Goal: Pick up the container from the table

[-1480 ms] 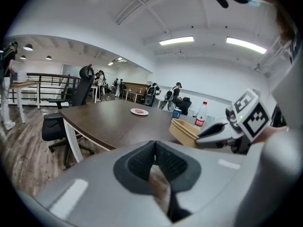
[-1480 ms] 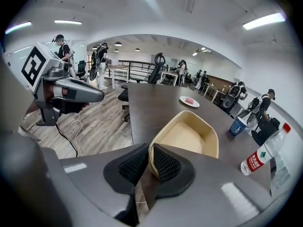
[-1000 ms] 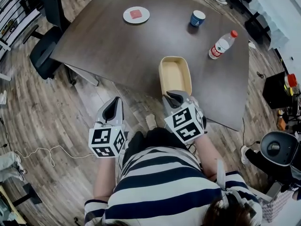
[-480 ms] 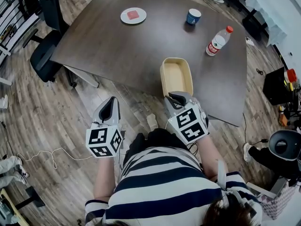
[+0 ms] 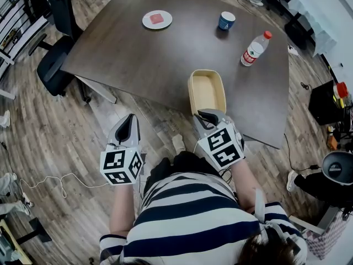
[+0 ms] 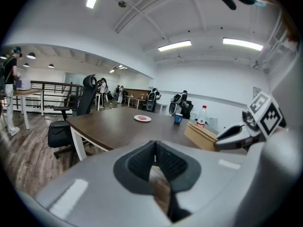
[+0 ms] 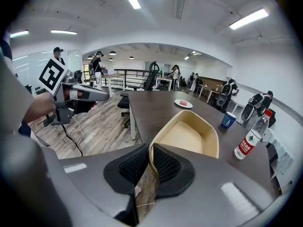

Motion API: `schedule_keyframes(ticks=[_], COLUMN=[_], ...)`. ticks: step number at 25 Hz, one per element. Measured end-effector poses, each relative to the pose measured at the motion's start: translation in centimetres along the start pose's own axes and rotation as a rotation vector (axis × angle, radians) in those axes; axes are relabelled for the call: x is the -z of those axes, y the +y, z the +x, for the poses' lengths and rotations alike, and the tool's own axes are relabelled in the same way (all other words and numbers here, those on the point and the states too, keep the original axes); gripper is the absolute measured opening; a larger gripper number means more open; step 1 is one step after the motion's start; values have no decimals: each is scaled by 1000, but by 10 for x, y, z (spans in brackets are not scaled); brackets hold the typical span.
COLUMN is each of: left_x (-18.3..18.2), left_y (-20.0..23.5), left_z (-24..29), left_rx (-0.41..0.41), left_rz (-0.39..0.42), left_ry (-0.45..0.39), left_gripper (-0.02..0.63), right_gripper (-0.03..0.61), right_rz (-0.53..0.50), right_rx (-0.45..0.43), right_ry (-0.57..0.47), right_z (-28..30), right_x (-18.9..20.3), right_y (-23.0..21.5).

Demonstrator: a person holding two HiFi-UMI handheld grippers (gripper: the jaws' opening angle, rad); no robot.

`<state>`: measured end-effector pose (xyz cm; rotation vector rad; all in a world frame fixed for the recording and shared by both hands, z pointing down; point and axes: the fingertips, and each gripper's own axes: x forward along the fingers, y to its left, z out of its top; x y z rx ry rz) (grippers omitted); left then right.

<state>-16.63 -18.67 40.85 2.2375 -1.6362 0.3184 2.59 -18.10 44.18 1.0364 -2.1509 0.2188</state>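
Observation:
The container (image 5: 207, 90) is a shallow beige tub with rounded corners, empty, at the near edge of the dark table (image 5: 138, 59). My right gripper (image 5: 207, 115) is shut on the middle of its near rim. In the right gripper view the thin rim (image 7: 152, 151) stands pinched between the two black pads, and the container (image 7: 189, 136) stretches away from my right gripper (image 7: 150, 162). My left gripper (image 5: 130, 125) hangs over the wooden floor left of the container, off the table. In the left gripper view this left gripper (image 6: 154, 162) is shut with nothing in it.
Farther back on the table stand a white plate (image 5: 157, 19) with a red piece, a blue cup (image 5: 226, 20) and a water bottle (image 5: 253, 48) with a red cap. A black office chair (image 5: 52, 65) is at the table's left side. A cable lies on the floor at left.
The right gripper and the container have shifted slightly toward the near table edge. The left gripper has stayed about where it was.

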Motion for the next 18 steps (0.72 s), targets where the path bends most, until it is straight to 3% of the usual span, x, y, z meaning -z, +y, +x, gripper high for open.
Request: schedule_keyframes(ticks=[18], left_x=[-2], left_y=[-3], left_z=[7], left_rx=[-14], left_rz=[2], left_ry=[-2], left_gripper=[0], right_gripper=[34], right_rz=[-18], right_rx=[-4], right_ry=[8], right_z=[-2], right_x=[8], right_y=[-11])
